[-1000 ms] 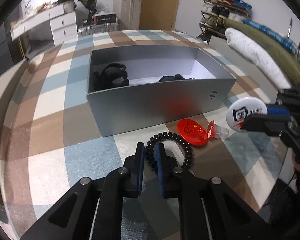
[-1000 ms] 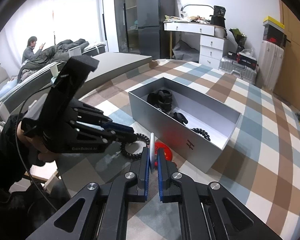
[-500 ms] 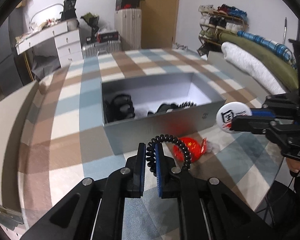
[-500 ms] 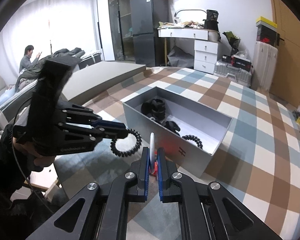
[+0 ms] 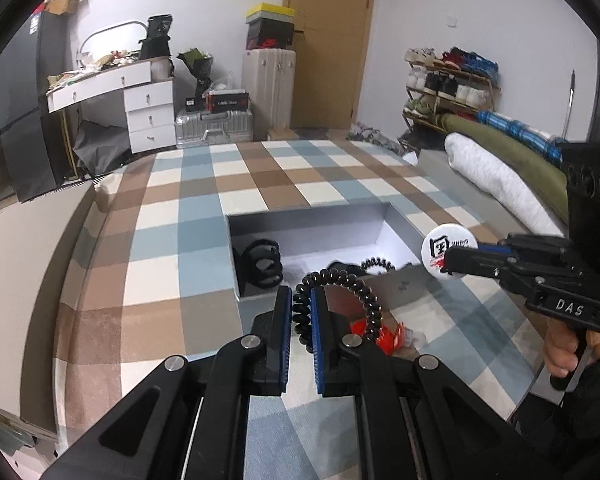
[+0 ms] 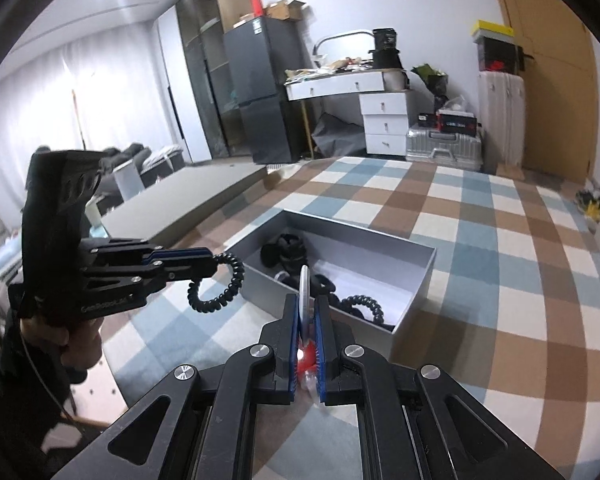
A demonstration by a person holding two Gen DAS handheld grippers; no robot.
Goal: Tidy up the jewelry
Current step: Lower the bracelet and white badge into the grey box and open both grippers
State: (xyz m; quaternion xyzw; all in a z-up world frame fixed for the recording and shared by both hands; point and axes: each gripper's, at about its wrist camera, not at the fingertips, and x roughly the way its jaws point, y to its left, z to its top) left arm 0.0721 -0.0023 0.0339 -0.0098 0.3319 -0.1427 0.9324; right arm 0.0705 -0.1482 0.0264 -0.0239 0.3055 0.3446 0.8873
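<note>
The right tongs [image 5: 446, 261], body lettered "DAS", clamp a white badge [image 5: 449, 249] with partly readable print, held above the grey box's [image 5: 410, 227] corner; the left tongs [image 5: 300, 312] clamp a black spiral hair tie [image 5: 340, 280] just before the box; a red badge [image 5: 384, 332] lies on the checked table [image 5: 172, 216].

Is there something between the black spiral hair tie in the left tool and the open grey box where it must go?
Nothing visible blocks it. The left tool holds the hair tie in the air, short of the box's near wall. The box is open on top, with bare white floor inside.
</note>
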